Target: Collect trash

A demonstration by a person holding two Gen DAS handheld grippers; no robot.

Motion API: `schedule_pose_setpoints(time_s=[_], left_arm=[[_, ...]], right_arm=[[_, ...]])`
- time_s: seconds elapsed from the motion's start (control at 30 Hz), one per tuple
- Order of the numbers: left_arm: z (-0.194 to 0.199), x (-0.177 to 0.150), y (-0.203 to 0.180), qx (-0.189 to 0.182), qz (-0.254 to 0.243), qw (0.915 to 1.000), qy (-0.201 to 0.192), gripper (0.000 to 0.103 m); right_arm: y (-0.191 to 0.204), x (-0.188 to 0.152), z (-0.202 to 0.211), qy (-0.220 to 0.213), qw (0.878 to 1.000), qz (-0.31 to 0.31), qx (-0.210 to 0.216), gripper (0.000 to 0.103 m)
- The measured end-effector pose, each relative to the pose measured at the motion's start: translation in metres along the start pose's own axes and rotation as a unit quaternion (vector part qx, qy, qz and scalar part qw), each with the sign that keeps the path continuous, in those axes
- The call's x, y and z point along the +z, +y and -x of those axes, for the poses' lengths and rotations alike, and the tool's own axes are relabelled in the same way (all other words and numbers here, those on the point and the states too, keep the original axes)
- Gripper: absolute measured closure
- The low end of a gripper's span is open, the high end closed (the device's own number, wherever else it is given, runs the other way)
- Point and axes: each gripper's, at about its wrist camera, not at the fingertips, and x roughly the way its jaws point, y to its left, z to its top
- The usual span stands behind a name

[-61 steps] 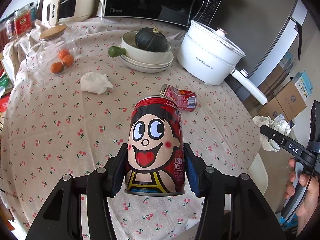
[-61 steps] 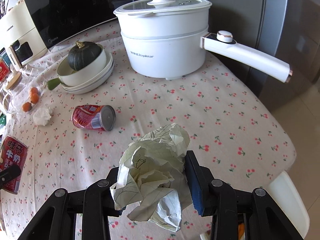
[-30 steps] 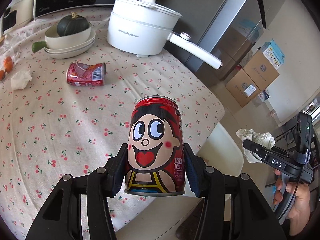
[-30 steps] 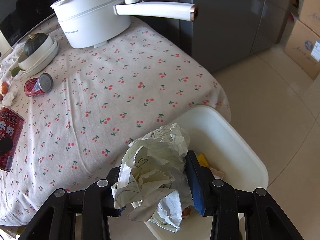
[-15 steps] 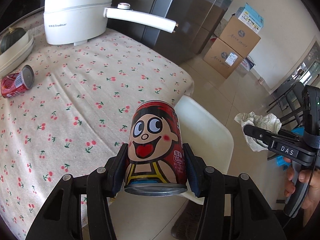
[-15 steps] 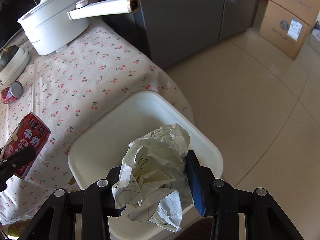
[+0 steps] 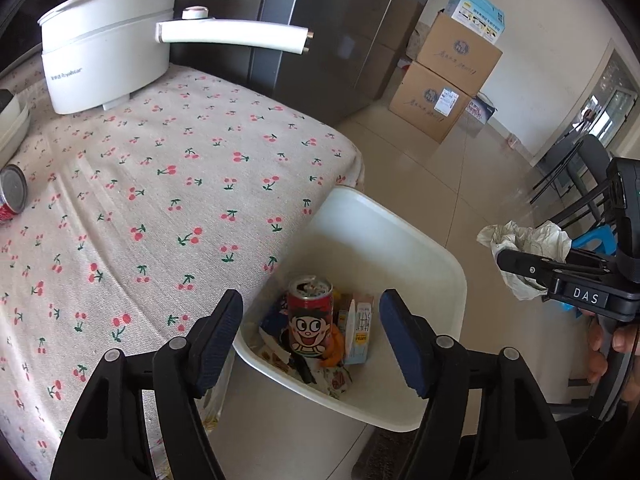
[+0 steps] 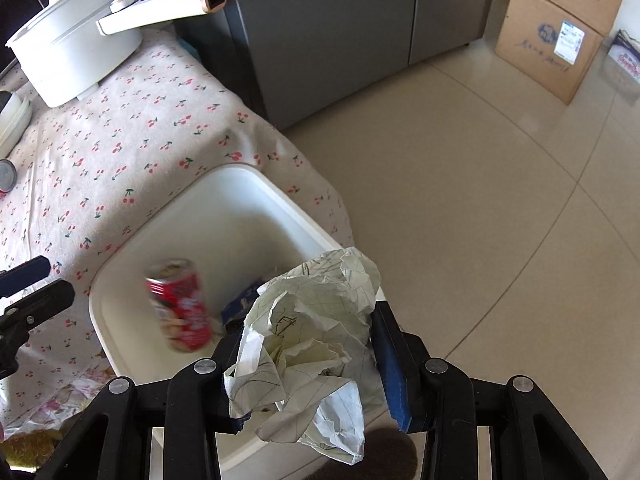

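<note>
Left wrist view: left gripper (image 7: 310, 334) jaws have just been opening, nothing between them; can (image 7: 309, 322) released into bin (image 7: 404, 240). Right gripper (image 8: 308, 354) clamps paper (image 8: 308, 344), poised over the bin for disposal.

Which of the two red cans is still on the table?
The red can lying on its side at the left edge of the cherry tablecloth. The cartoon-face can is inside the white bin.

Home kitchen. Table with cherry-print cloth (image 7: 168, 184) carries an electric pot (image 7: 108, 64); grey fridge (image 8: 340, 28) behind. Cardboard boxes (image 7: 448, 80) on tiled floor (image 8: 480, 200).
</note>
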Motion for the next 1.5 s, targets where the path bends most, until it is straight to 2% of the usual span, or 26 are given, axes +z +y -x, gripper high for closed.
schedule_pose_setpoints(time_s=[0.17,0.53,0.63,0.7,0.73,0.77,0.83,1.33,1.5], left_arm=[[0.023,0.002,0.012,0.03,-0.003,0.9995,-0.011,0.015],[0.072,-0.009,0.064,0.091,0.029,0.9953,-0.016,0.01],[0.085,-0.013,0.079,0.108,0.04,0.9931,-0.021,0.004],[0.094,-0.015,0.088,0.117,0.048,0.9916,-0.027,0.0],[0.098,-0.016,0.092,0.121,0.053,0.9908,-0.03,0.0],[0.102,-0.017,0.096,0.124,0.056,0.9902,-0.031,0.0],[0.11,-0.019,0.105,0.129,0.065,0.9888,-0.036,0.0],[0.163,-0.032,0.161,0.16,0.117,0.9784,-0.058,0.0],[0.18,-0.039,0.181,0.171,0.136,0.9736,-0.065,0.0]], right_arm=[[0.006,0.003,-0.001,0.0,1.0,0.0,0.002,0.057],[0.033,0.008,-0.002,0.0,1.0,0.015,0.005,0.056],[0.044,0.012,-0.004,0.0,1.0,0.015,0.006,0.056],[0.052,0.015,-0.005,0.0,1.0,0.015,0.011,0.052],[0.055,0.016,-0.005,0.001,1.0,0.013,0.014,0.041],[0.058,0.018,-0.005,0.0,1.0,0.01,0.017,0.024],[0.066,0.02,-0.004,-0.007,1.0,0.007,0.022,0.014],[0.14,0.034,0.007,-0.039,0.997,0.062,0.029,0.012],[0.169,0.037,0.011,-0.046,0.995,0.079,0.045,0.012]])
